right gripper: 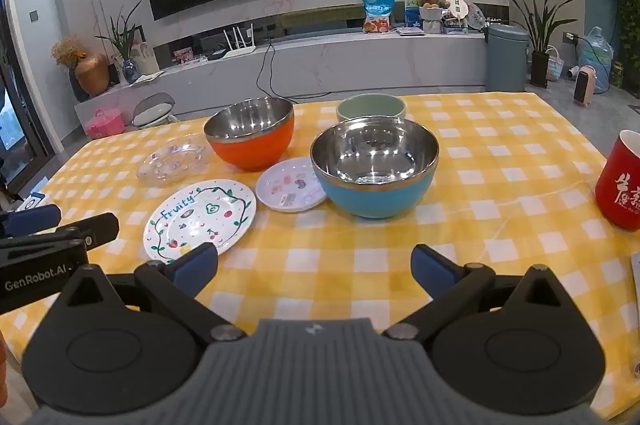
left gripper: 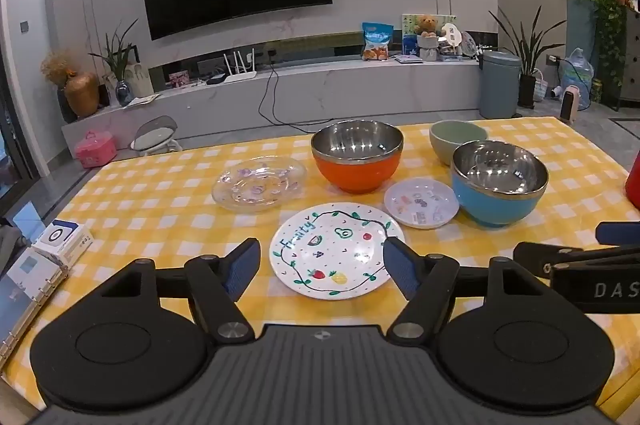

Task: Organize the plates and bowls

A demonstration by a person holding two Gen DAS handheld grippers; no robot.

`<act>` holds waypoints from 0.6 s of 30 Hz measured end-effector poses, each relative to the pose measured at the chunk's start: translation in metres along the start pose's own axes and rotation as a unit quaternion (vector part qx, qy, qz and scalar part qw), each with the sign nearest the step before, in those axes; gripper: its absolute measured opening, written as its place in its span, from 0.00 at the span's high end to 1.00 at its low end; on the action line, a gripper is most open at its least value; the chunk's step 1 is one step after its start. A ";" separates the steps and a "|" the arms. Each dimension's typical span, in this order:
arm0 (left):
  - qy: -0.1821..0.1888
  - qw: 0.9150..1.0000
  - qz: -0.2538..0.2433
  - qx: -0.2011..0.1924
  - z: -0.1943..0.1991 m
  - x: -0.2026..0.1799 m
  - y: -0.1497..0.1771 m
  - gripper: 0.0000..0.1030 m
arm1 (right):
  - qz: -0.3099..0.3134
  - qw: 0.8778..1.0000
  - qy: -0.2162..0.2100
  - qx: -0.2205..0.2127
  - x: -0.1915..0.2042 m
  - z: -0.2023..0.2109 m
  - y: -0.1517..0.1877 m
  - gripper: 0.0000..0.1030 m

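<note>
On the yellow checked tablecloth lie a white "Fruity" plate (left gripper: 334, 251) (right gripper: 200, 215), a small white plate with stickers (left gripper: 421, 202) (right gripper: 291, 184) and a clear glass plate (left gripper: 259, 183) (right gripper: 173, 159). Behind them stand an orange bowl (left gripper: 357, 155) (right gripper: 250, 132), a blue bowl (left gripper: 499, 183) (right gripper: 375, 167) and a pale green bowl (left gripper: 456, 141) (right gripper: 371, 108), all upright and apart. My left gripper (left gripper: 320, 267) is open, hovering just in front of the Fruity plate. My right gripper (right gripper: 314, 267) is open over bare cloth in front of the blue bowl. Neither holds anything.
A red mug (right gripper: 620, 181) stands at the table's right side. A small box (left gripper: 62, 241) and a ring binder (left gripper: 28, 289) lie at the left edge. Beyond the table are a TV wall, a low bench and a grey bin (left gripper: 499, 83).
</note>
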State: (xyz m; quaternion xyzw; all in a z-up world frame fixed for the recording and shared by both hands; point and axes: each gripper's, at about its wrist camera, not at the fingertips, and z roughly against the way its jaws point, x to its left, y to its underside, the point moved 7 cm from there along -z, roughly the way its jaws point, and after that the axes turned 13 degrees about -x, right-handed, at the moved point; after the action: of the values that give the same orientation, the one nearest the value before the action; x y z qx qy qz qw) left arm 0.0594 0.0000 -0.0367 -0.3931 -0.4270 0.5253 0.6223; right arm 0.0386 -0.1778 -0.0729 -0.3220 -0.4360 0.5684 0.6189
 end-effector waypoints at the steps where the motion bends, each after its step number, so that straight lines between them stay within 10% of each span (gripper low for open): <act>1: 0.003 1.000 0.005 0.000 0.000 0.000 0.000 0.22 | 0.003 1.000 0.002 0.004 0.000 0.000 0.000 0.02; 18: 0.007 1.000 0.011 0.008 0.000 0.000 0.001 0.25 | 0.005 1.000 0.008 0.014 0.001 -0.004 0.003 0.02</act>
State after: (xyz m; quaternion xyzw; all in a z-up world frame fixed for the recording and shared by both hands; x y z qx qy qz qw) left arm 0.0585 -0.0002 -0.0377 -0.3962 -0.4139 0.5330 0.6226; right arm 0.0407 -0.1757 -0.0770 -0.3198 -0.4215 0.5752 0.6238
